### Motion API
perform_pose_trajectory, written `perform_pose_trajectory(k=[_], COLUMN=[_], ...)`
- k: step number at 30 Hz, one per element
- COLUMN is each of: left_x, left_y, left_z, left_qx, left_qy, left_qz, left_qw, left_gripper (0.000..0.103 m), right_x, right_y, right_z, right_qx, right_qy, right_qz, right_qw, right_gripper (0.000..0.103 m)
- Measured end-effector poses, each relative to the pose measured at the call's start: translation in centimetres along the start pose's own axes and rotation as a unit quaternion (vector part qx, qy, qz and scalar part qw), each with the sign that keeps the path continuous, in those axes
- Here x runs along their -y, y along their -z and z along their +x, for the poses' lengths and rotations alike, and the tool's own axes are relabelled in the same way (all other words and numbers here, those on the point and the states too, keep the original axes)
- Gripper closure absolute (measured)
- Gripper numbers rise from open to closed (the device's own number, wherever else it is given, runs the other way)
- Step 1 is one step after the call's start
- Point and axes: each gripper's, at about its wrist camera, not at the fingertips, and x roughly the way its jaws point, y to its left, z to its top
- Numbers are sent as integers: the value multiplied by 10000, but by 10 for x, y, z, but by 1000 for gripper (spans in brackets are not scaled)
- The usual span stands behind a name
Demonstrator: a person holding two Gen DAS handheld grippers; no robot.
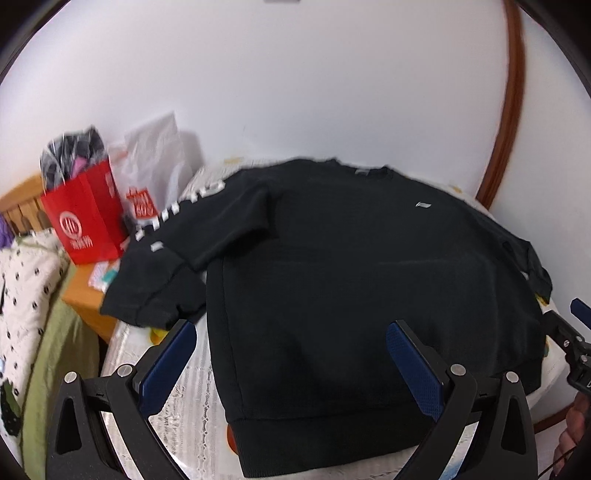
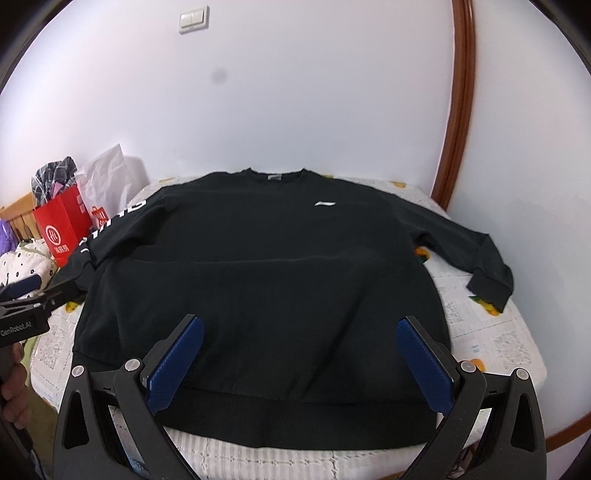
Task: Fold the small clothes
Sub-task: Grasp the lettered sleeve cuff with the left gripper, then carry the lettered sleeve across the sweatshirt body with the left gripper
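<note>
Black sweatshirt, left sleeve lettering blurred

A glossy red paper bag stuffed with dark checked cloth stands far ahead-left of the gripper, a crumpled white plastic bag just beside it; a white wall switch sits high ahead.

Light: bright, even, soft over the white wall.
Shadows: faint.
Blur: left wrist view smeared, worst on the red bag at nine o'clock; right wrist view sharper.
Exposure: black sweatshirt nearly detailless.
Distortion: door frame bowed at two o'clock; corners black.
Lens: grey smudge at twelve o'clock, right wrist view.
</note>
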Motion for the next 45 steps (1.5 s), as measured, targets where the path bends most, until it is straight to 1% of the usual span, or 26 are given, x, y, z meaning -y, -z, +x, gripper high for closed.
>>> perform_pose_trajectory(k=[2, 6, 9, 12, 15, 16, 18, 20, 24, 25, 29, 30, 31, 32, 33, 34, 36, 37, 39, 41, 45], left_x=[-8, -34, -61, -87, -106, -109, -109, -109, -112, -111, -112, -111, -110, -109, -109, -108, -109, -110, -113, -114, -107], left_y=[3, 5, 4, 6, 6, 6, 6, 6, 8, 8, 5, 4, 4, 2, 1, 0, -5, -6, -13, -21, -42], left_z=[13, 29, 41, 54, 68, 72, 82, 93, 107, 111, 121, 122, 123, 123, 124, 124, 126, 125, 120, 106, 86], left_qx=[-133, -185, -233, -336, -474, -501, -570, -581, -666, -678, -685, -661, -642, -630, -627, -649, -713, -716, -646, -394, -124], left_qy=[34, -28, -210, -343, -378, -383, -487, -752, -1045, -1129, -1259, -1283, -1299, -1335, -1360, -1383, -1504, -1540, -1472, -1494, -1435], left_qz=[-50, -295, -557, -826, -1058, -1071, -918, -717, -566, -512, -414, -387, -366, -340, -326, -307, -277, -294, -412, -524, -529], left_qw=[9999, 9994, 9980, 9954, 9925, 9922, 9930, 9929, 9907, 9900, 9888, 9888, 9888, 9885, 9882, 9878, 9857, 9850, 9861, 9866, 9882], left_gripper=[1, 3, 4, 16, 17, 17, 17, 17, 17, 18, 23, 28, 38, 44, 61, 75, 88, 89, 91, 91, 91], right_x=[-2, -11, -20, -28, -35, -37, -40, -43, -45, -45, -44, -44, -44, -44, -44, -43, -41, -39, -36, -33, -23], right_y=[0, -1, -2, -4, -6, -6, -7, -7, -7, -7, -6, -6, -6, -5, -5, -5, -6, -7, -10, -13, -18], right_z=[13, 38, 58, 75, 91, 95, 104, 111, 125, 128, 137, 139, 140, 141, 142, 143, 143, 142, 139, 136, 128], right_qx=[-96, -324, -475, -597, -695, -724, -794, -862, -963, -996, -1117, -1135, -1151, -1167, -1178, -1193, -1199, -1183, -1140, -1096, -1020], right_qy=[-47, -64, -73, -136, -174, -190, -206, -207, -176, -167, -169, -164, -154, -146, -144, -144, -151, -163, -182, -175, -194], right_qz=[28, -28, -96, -118, -173, -185, -220, -264, -317, -305, -262, -272, -284, -288, -284, -275, -249, -237, -225, -216, -133], right_qw=[9999, 9995, 9988, 9981, 9973, 9970, 9964, 9957, 9947, 9944, 9932, 9930, 9928, 9926, 9925, 9924, 9924, 9926, 9931, 9936, 9945], right_gripper=[0, 1, 1, 1, 1, 0, 1, 1, 1, 1, 1, 1, 1, 1, 1, 1, 1, 1, 1, 1, 1])
